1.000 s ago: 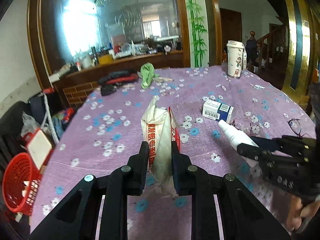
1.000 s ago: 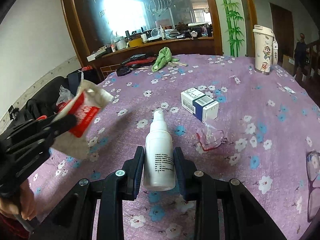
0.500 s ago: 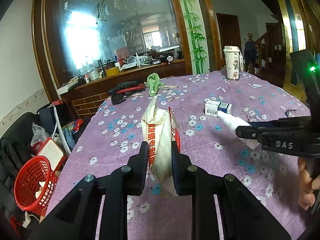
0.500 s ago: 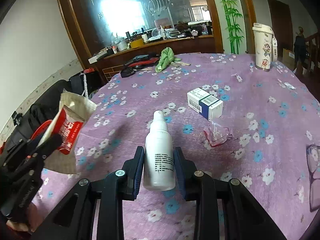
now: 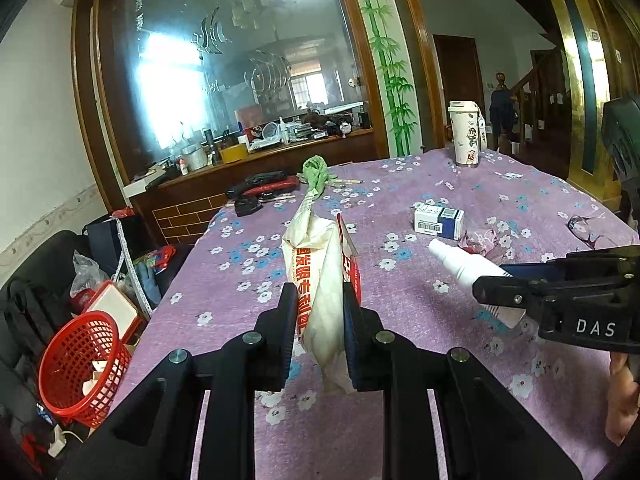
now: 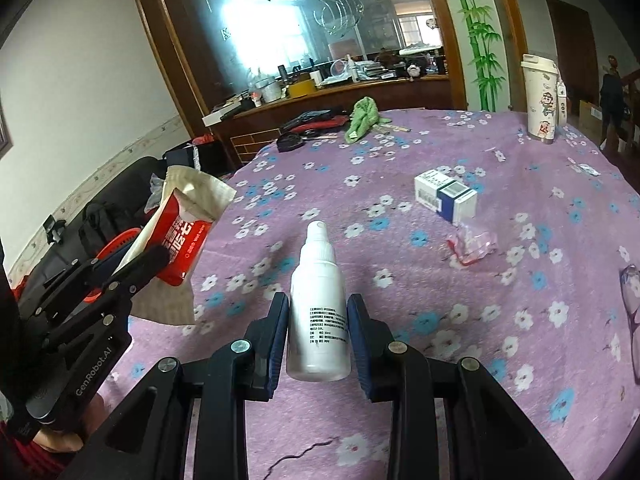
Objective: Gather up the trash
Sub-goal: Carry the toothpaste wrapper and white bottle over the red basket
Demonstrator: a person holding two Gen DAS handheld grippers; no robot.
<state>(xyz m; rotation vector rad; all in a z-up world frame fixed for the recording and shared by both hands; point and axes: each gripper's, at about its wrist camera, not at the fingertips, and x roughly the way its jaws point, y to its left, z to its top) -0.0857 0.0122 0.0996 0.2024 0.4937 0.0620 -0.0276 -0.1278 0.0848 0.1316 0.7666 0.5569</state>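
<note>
Black plastic, the left tongs (image 5: 316,332) are squeezed tight on a crumpled white and red paper packet (image 5: 320,280). The packet stands up tall between the two fingers, its long side pointing up and away from the tongs, lifted off the counter with the purple flowered cloth (image 5: 400,184).

The right tongs (image 6: 318,340) are pinched on a small white plastic spray bottle (image 6: 318,300). The bottle points straight ahead from the tongs, its nozzle at the far end.

Down on the floor, off to the left of the left tongs and lower than the counter edge, sits a red plastic mesh basket (image 5: 80,364) with some scraps inside. It looks like the place for the trash. The left tongs are the nearer pair to it, so the packet would likely go first, moving left and down. The right tongs would have to cross over further.

Ahead of the right tongs a white and blue cardboard box (image 6: 446,196) lies on the cloth, with a crinkly clear wrapper (image 6: 472,242) just beside it.
</note>
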